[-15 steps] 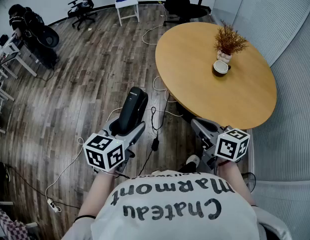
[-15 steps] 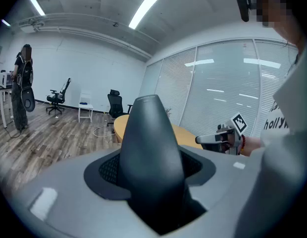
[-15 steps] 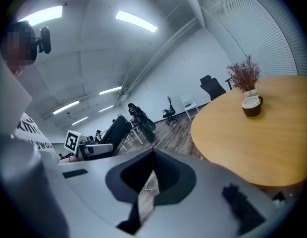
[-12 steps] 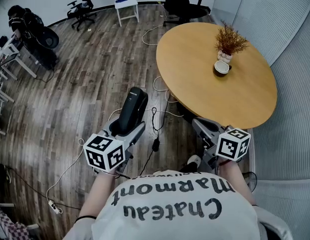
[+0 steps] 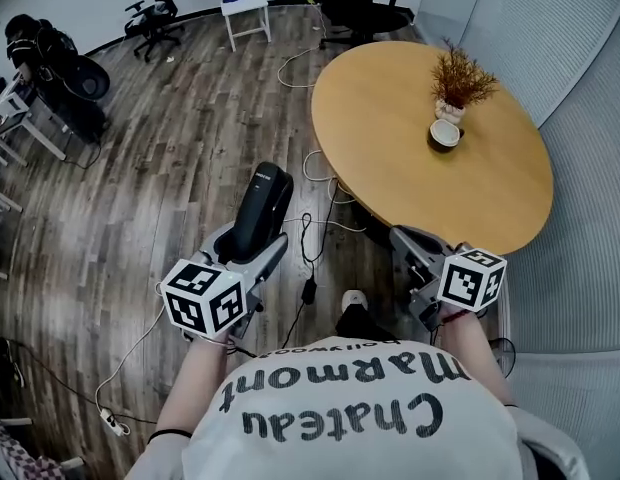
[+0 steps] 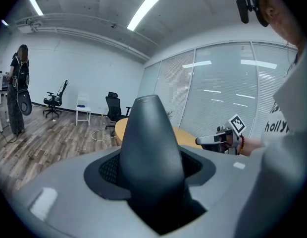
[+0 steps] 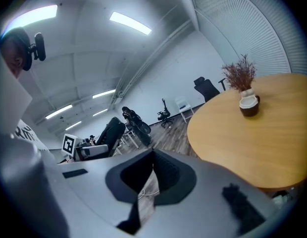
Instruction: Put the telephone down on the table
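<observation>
A black telephone handset [image 5: 263, 211] sticks up and forward out of my left gripper [image 5: 252, 251], whose jaws are shut on its lower part. It hangs over the wooden floor, left of the round wooden table [image 5: 390, 158]. In the left gripper view the handset [image 6: 151, 148] fills the middle between the grey pads, with the table's edge [image 6: 119, 128] behind it. My right gripper [image 5: 412, 253] hovers just before the table's near edge, shut with nothing in it. Its view shows the pads meeting at the tips [image 7: 153, 151] and the table top [image 7: 252, 138] to the right.
On the table's far side stand a dried plant in a small pot [image 5: 458, 80] and a dark cup [image 5: 445, 134]. Cables [image 5: 308, 236] run over the floor under the grippers. Office chairs [image 5: 365, 8] and a white stool [image 5: 240, 3] stand beyond. A ribbed wall [image 5: 580, 198] curves round the right.
My left gripper and the handset have edged slightly forward. A shoe has stepped into view below the grippers. The right gripper has barely shifted.
</observation>
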The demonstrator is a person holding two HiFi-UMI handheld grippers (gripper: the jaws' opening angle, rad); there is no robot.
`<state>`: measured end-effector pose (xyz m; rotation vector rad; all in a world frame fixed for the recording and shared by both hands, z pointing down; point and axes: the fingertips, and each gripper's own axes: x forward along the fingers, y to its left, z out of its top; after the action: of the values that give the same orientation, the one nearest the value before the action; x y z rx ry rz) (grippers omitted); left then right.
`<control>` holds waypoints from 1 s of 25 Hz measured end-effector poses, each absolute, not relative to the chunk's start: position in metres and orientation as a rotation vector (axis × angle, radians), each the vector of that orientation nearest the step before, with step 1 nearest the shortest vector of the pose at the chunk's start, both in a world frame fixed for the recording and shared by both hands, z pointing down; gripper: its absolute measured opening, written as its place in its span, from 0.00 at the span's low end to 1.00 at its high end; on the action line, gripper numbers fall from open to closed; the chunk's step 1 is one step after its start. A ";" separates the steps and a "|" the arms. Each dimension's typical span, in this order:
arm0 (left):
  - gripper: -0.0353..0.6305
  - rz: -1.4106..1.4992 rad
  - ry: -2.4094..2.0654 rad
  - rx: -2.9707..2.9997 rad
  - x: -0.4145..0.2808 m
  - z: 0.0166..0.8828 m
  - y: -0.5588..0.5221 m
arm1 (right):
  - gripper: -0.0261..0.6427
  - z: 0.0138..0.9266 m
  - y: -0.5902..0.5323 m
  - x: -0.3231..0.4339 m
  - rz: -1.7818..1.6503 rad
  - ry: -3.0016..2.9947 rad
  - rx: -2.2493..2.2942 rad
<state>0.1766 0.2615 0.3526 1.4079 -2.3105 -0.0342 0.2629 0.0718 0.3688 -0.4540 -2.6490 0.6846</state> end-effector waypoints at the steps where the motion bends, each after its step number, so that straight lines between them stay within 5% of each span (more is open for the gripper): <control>1: 0.49 -0.032 -2.313 1.414 0.171 0.351 0.259 | 0.06 0.368 0.067 0.260 0.694 -2.647 -0.447; 25: 0.49 -0.102 -2.242 1.520 -0.040 0.334 0.146 | 0.06 0.365 -0.051 0.030 0.567 -2.659 -0.306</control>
<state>-0.0403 0.1455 0.3337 1.5203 -2.2416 -0.1025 0.0300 -0.0511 0.3653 -0.3062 -2.6592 0.5671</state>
